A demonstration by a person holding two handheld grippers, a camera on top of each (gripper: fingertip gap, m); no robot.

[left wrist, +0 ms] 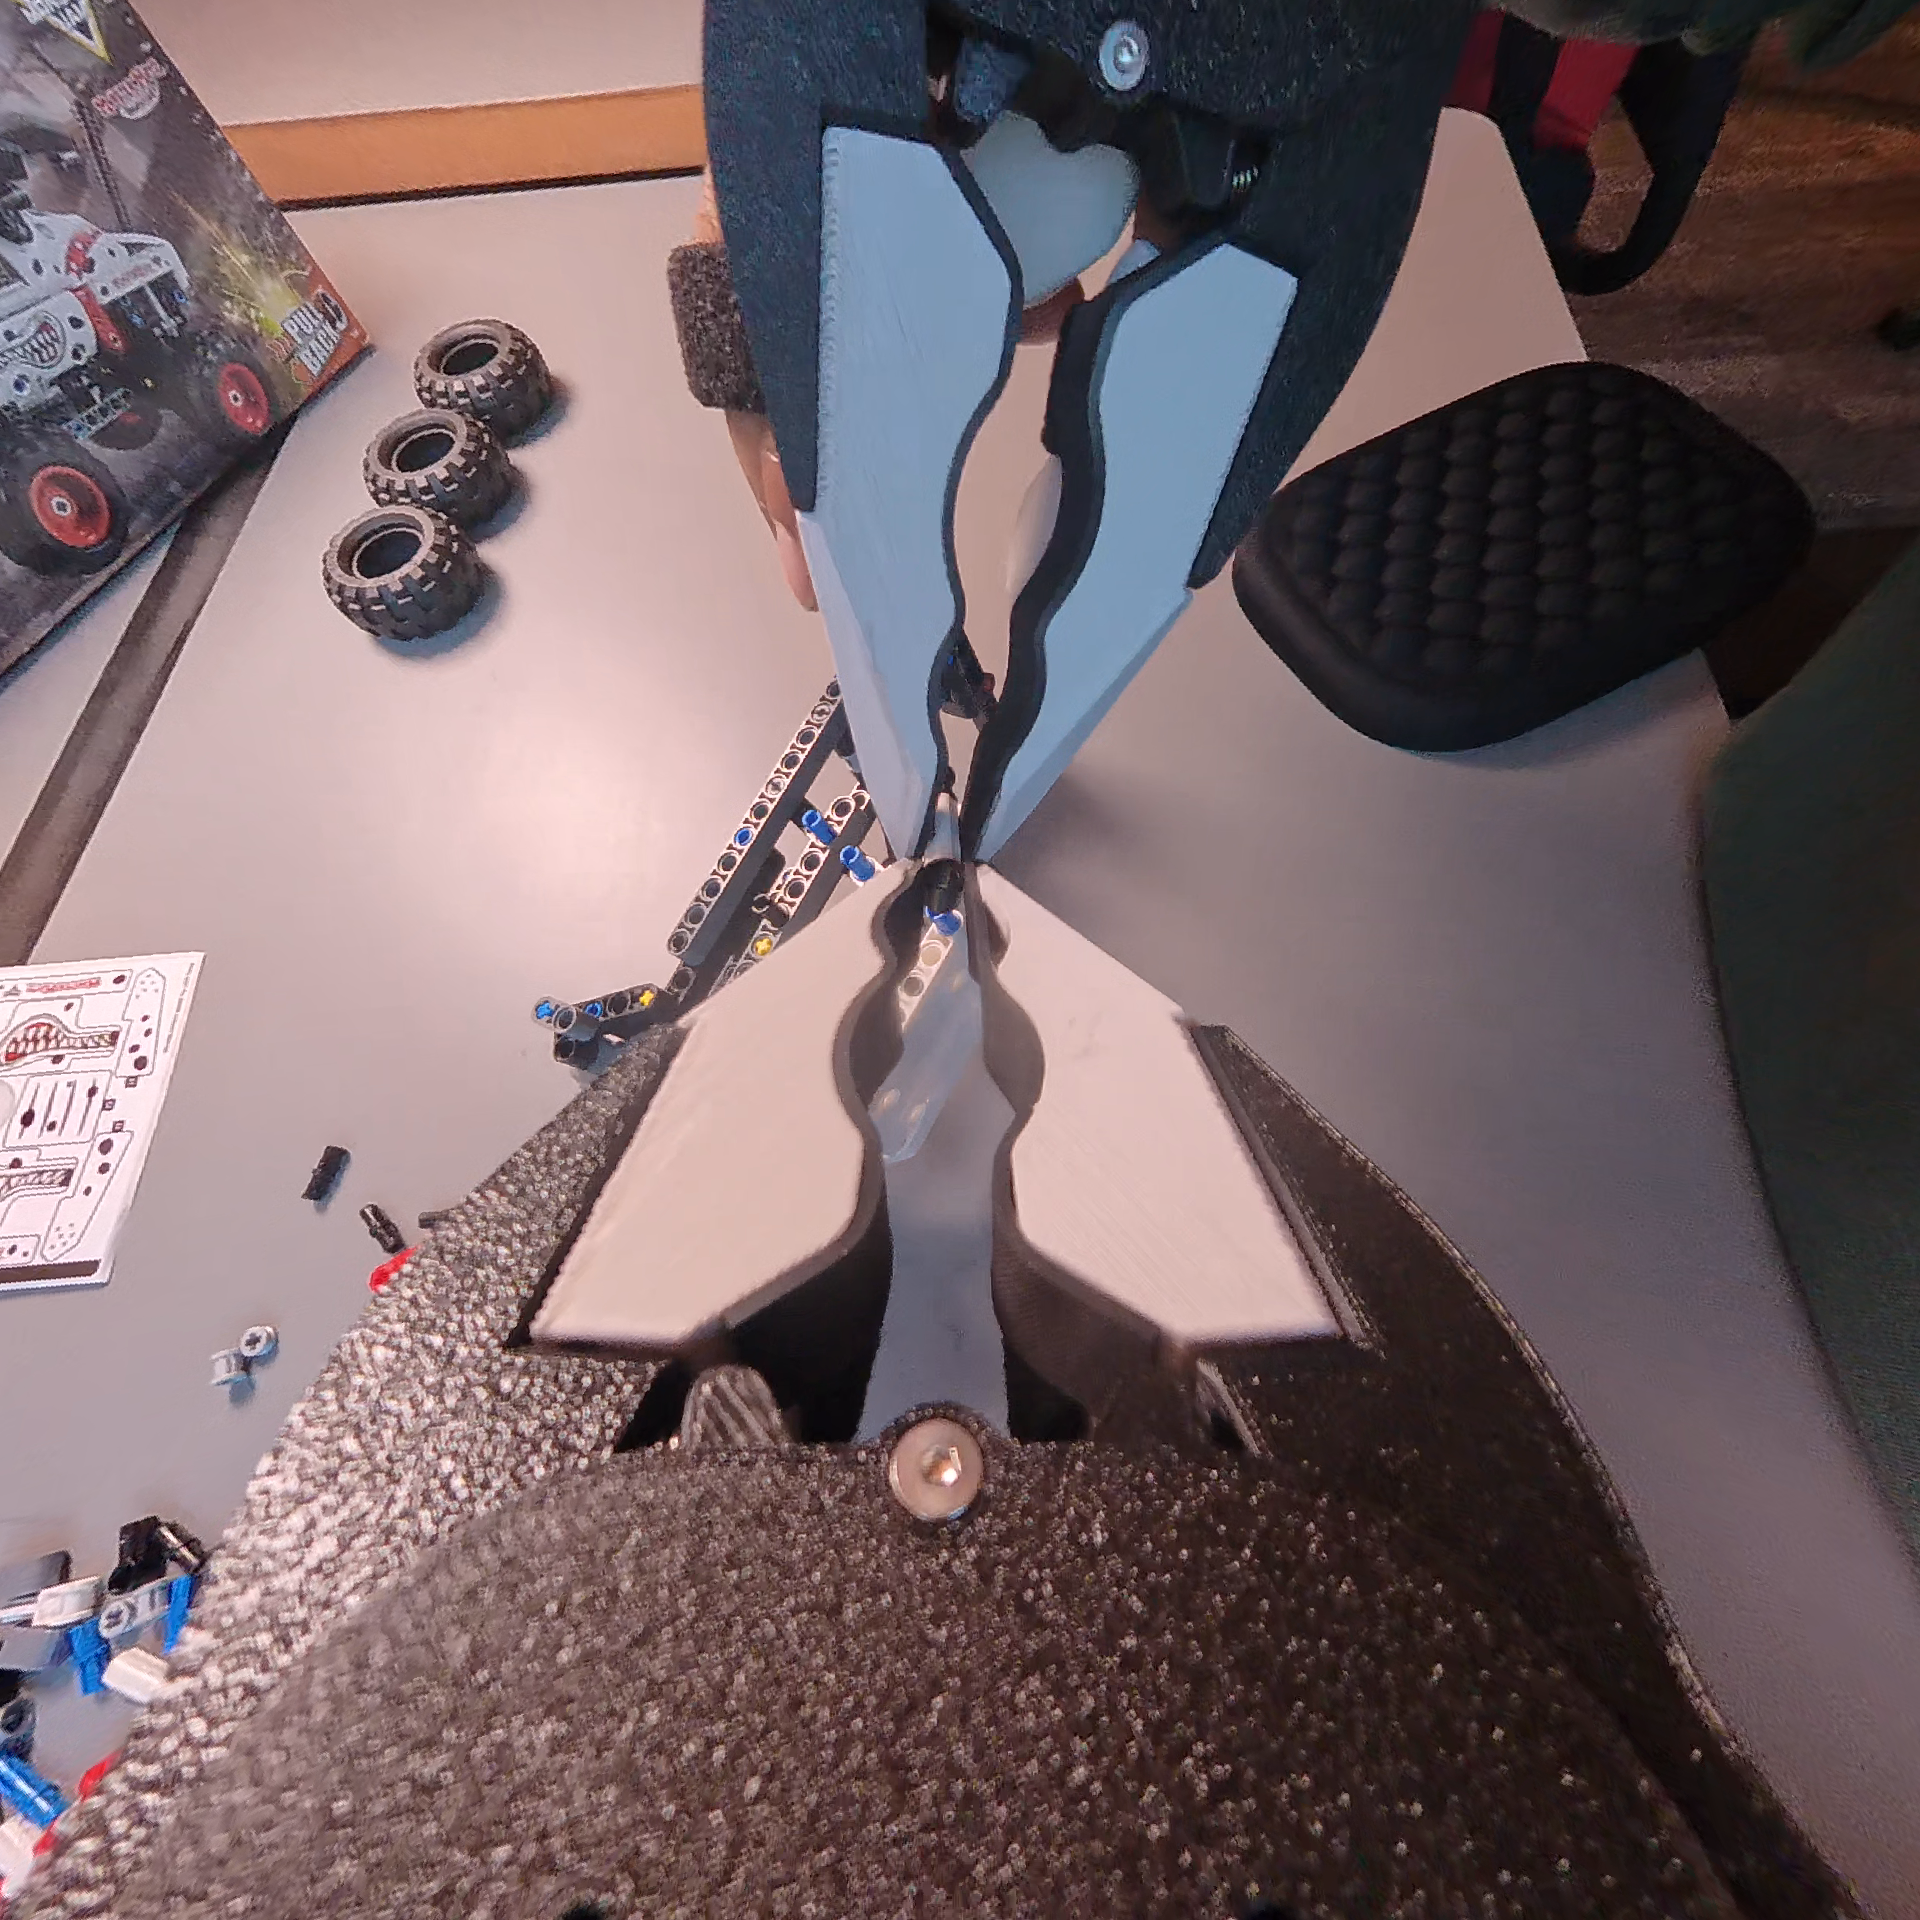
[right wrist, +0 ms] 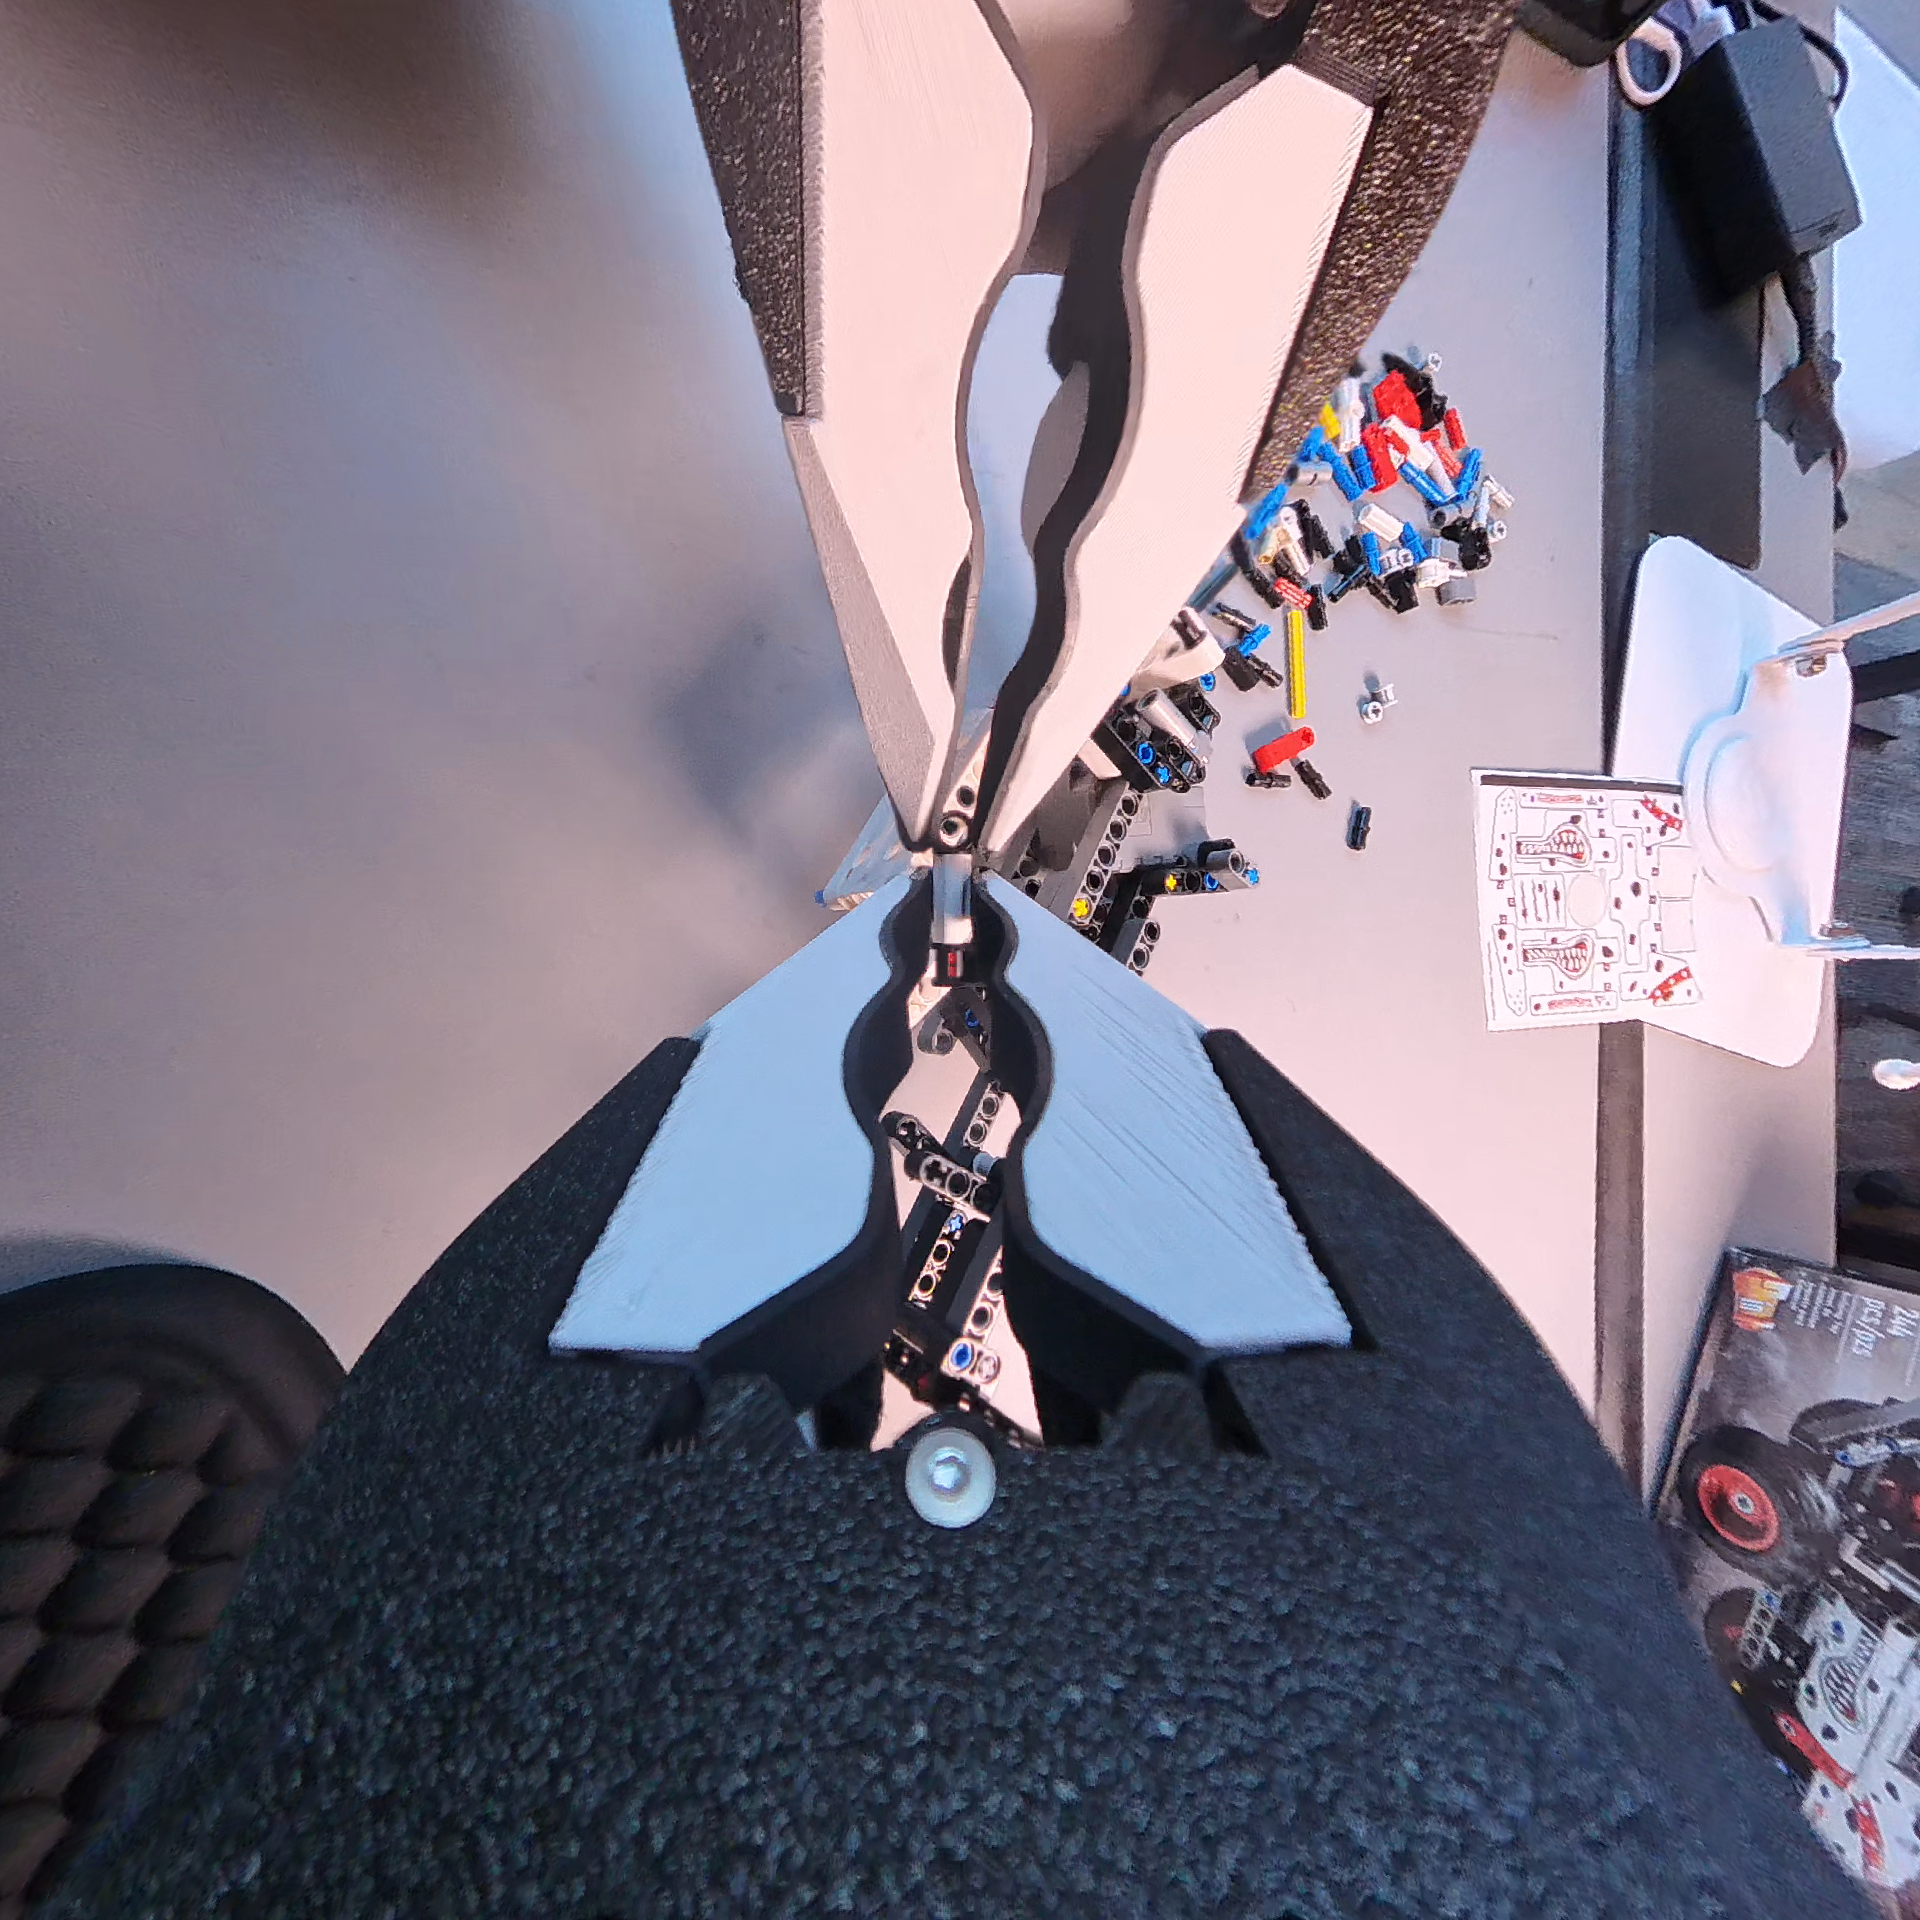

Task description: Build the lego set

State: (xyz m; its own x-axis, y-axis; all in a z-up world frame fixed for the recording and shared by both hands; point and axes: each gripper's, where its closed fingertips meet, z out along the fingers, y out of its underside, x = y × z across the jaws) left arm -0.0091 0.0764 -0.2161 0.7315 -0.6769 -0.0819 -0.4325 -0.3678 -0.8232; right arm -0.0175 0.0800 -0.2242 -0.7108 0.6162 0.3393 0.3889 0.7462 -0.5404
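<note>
My left gripper (left wrist: 943, 883) pinches a white beam (left wrist: 930, 1023); right gripper (right wrist: 948, 883) pinches a small grey-black connector (right wrist: 950, 914), tip to tip. Chassis frame (left wrist: 769, 862) sits beneath on the table (left wrist: 1351, 1039). Tyres (left wrist: 436, 488), loose parts (right wrist: 1382, 488) further off.

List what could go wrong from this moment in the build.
1. The left gripper and right gripper meet tip to tip, each pinching a small part: the white holed beam and the grey and black connector. A slight misalignment could pop either loose.
2. The dark holed-beam chassis frame lies directly underneath, so a dropped piece might land in it.
3. Both views are largely blocked by the fingers, hiding the joint.
</note>
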